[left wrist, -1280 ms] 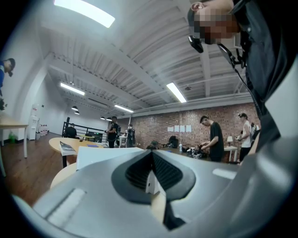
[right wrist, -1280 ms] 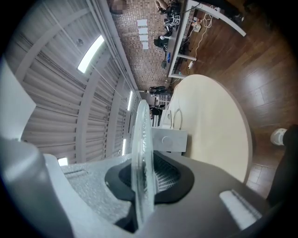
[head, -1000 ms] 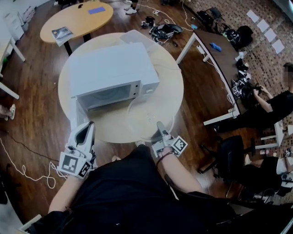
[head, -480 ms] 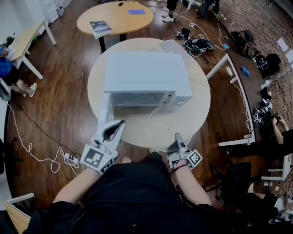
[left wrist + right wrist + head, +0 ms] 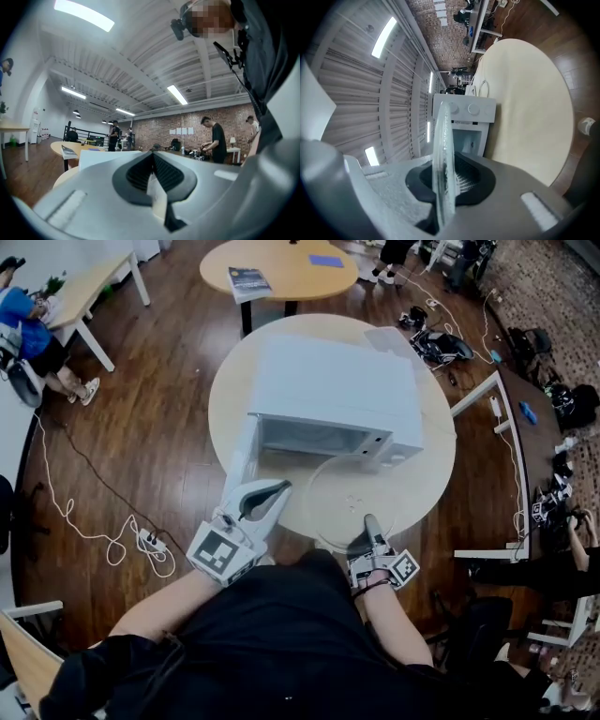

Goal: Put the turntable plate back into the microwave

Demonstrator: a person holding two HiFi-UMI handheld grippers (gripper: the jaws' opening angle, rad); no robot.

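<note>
Because the right gripper [image 5: 368,523] clamps the glass turntable plate [image 5: 342,495] by its near rim, it juts ahead toward the open microwave [image 5: 337,395], likely for sliding in, while the left gripper [image 5: 278,487] is closed and empty.

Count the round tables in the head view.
2. A pale round table holds the microwave; a wooden round table stands beyond it, at the top. Others may be out of view.

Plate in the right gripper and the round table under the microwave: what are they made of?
Plate: looks like clear glass, glossy. The table shows through it in the head view, and its edge looks thick and glinting. Table: pale beige, matte, no grain visible. Likely laminate or painted board; can't tell which.
</note>
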